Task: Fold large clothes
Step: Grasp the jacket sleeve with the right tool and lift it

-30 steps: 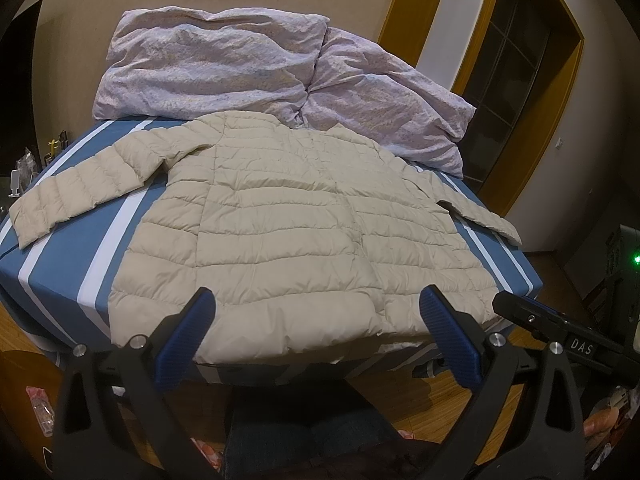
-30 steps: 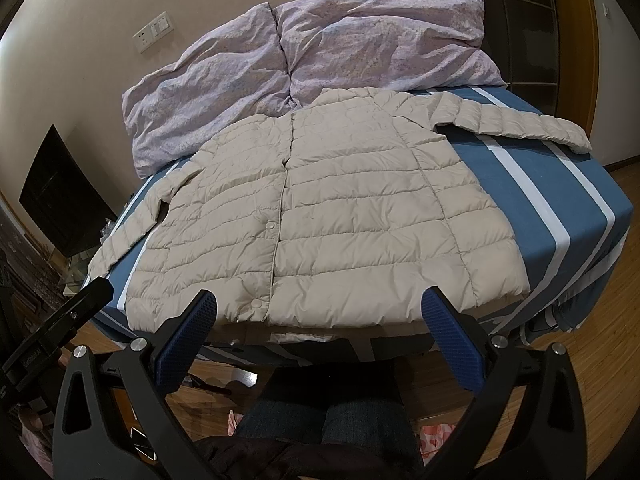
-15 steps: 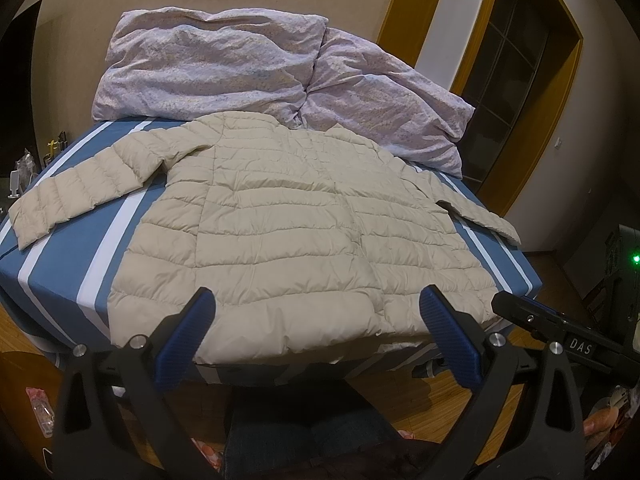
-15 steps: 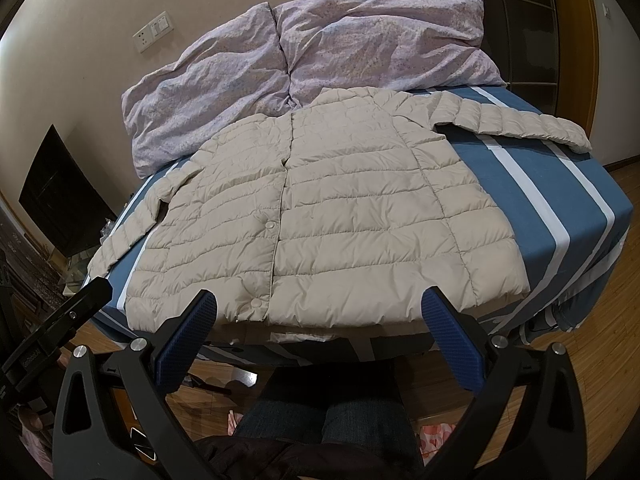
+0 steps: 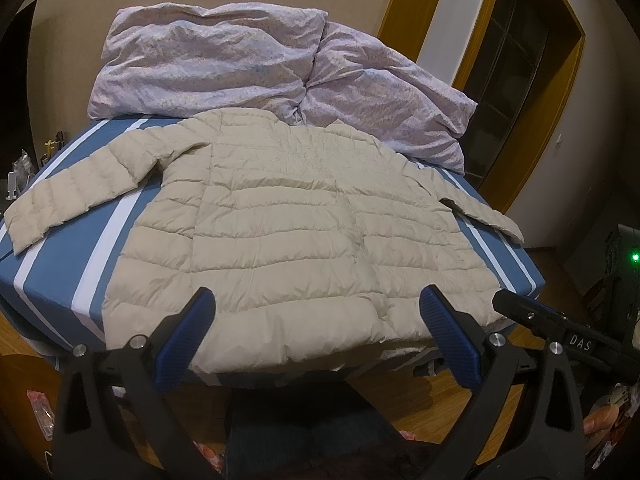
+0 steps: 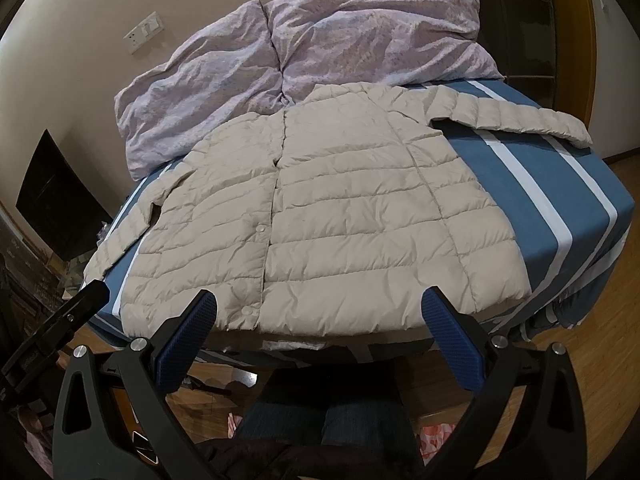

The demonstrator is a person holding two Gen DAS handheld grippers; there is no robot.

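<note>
Left wrist: jacket (image 5: 288,232) hem seemingly overhangs

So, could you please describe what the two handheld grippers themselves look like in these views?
The left gripper and right gripper look identical: black angular frames with triangular cut-outs and silver pivot bolts, each carrying two blue, finely ribbed finger pads. A white "DAS" label marks the right gripper's black body.
</note>
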